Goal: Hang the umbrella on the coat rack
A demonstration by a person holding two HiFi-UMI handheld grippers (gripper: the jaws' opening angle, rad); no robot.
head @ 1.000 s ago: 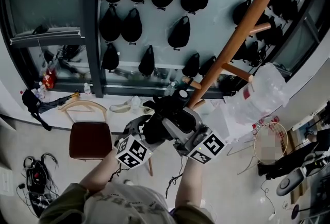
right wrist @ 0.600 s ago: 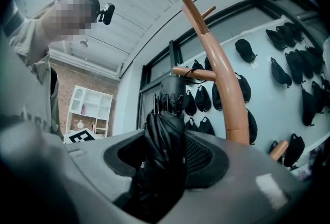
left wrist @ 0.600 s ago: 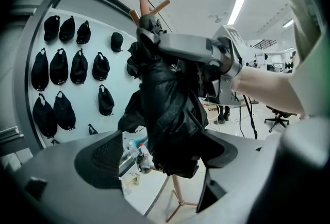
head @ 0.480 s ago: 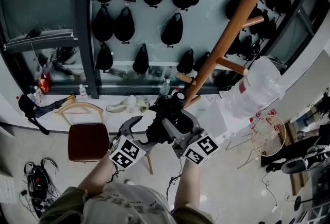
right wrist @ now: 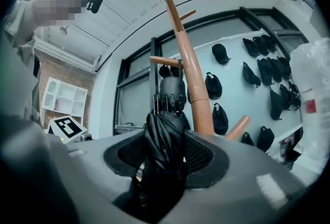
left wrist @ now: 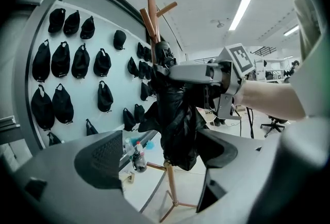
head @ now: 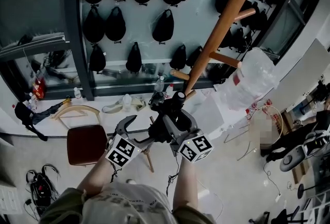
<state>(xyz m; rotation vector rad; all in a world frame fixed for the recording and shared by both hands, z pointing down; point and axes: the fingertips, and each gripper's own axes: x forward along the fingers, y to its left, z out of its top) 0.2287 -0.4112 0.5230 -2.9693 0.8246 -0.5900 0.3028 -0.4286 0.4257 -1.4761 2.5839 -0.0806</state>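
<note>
While my right gripper (right wrist: 165, 158) stays clenched on the folded black umbrella (right wrist: 164, 130), my left gripper (left wrist: 166, 156) hangs released (jaws apart, pressing nothing). The umbrella's top now sits further below the peg (head: 178, 73) of the coat rack (head: 214, 45) than a second ago.

Setting: probably a lab or office workspace. Evidence: strip light (left wrist: 241, 13) overhead, swivel chair (left wrist: 273, 124), cable tangle (head: 38, 184) on the floor, rows of black bags (head: 163, 26) on the wall.
</note>
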